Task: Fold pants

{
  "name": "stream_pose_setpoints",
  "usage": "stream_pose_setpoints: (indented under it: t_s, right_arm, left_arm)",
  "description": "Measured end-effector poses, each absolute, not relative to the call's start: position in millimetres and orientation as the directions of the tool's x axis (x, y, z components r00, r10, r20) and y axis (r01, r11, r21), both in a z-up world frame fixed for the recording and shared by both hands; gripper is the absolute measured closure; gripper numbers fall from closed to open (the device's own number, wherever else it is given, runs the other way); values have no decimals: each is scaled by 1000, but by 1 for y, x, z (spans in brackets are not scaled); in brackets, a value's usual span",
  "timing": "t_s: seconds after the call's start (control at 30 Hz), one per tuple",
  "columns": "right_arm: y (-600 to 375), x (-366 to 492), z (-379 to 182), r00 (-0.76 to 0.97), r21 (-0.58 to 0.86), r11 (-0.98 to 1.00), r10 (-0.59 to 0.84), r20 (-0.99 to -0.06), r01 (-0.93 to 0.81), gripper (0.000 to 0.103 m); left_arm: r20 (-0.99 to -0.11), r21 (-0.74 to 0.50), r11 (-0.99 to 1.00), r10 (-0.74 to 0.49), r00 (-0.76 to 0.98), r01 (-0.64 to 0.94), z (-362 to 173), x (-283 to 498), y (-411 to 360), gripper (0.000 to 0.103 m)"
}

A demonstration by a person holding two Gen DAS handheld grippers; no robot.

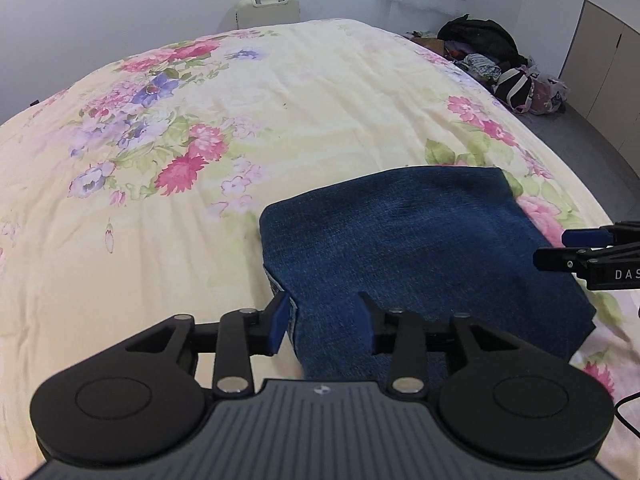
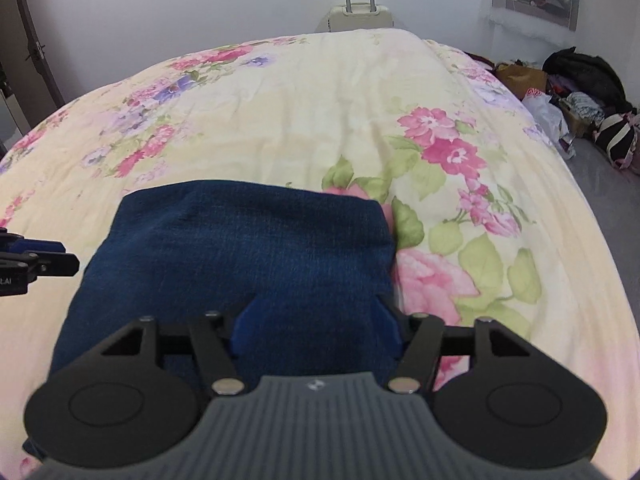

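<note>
Dark blue jeans (image 1: 404,232) lie folded into a thick rectangle on the flowered bedspread (image 1: 240,92). My left gripper (image 1: 322,314) stands open over the near left corner of the jeans; one blue pad is just outside the cloth's left edge, the other above the denim. In the right wrist view, my right gripper (image 2: 316,318) is open over the near right part of the jeans (image 2: 248,240), its right finger at the cloth's right edge. Neither pair of pads presses the cloth. Each gripper's tip shows in the other's view: the right gripper (image 1: 560,254) and the left gripper (image 2: 44,258).
A cream suitcase (image 1: 268,8) stands behind the bed's far end. Bags and clothes (image 1: 496,60) are piled on the grey floor at the far right, near cupboard doors (image 1: 608,80). The bedspread (image 2: 320,120) stretches wide beyond the jeans.
</note>
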State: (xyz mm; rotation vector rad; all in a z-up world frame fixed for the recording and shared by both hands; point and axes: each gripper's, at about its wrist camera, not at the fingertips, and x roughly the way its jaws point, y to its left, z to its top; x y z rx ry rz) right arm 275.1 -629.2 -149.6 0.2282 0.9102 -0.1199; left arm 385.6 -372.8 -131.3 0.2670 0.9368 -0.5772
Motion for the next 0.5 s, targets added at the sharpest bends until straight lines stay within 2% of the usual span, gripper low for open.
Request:
stream_pose_setpoints:
  t_s: [0.07,0.13,0.23,0.33,0.43,0.5]
  right_arm:
    - [-638,259,-148,603,218,951,43,-796,220,29]
    - [-650,245,-148,604,311,916,101,-791,255,27]
    - [-669,228,-154,605,433,849,180,-775,302,27]
    - [-688,221,-166,600,523,784,251,-760,334,27]
    - [-700,223,-184,596,600,719,324,-735,349,27]
    - [-706,228,-195,599,636,686,356,-717,353,27]
  left_arm:
    - [-820,-79,815,-380,428,574,-130,382,-366,40]
    - [-812,-171,816,-434,390,552,-134,383,-353,29]
    - [-797,-344,822,-511,321,454,-152,395,-325,28]
    - [-786,-445,824,-547,288,352,-174,407,-302,28]
    - [-732,-593,764,-643,225,253,-201,419,-283,29]
    - [-707,-644,738,-675,210,204,-218,425,-277,30]
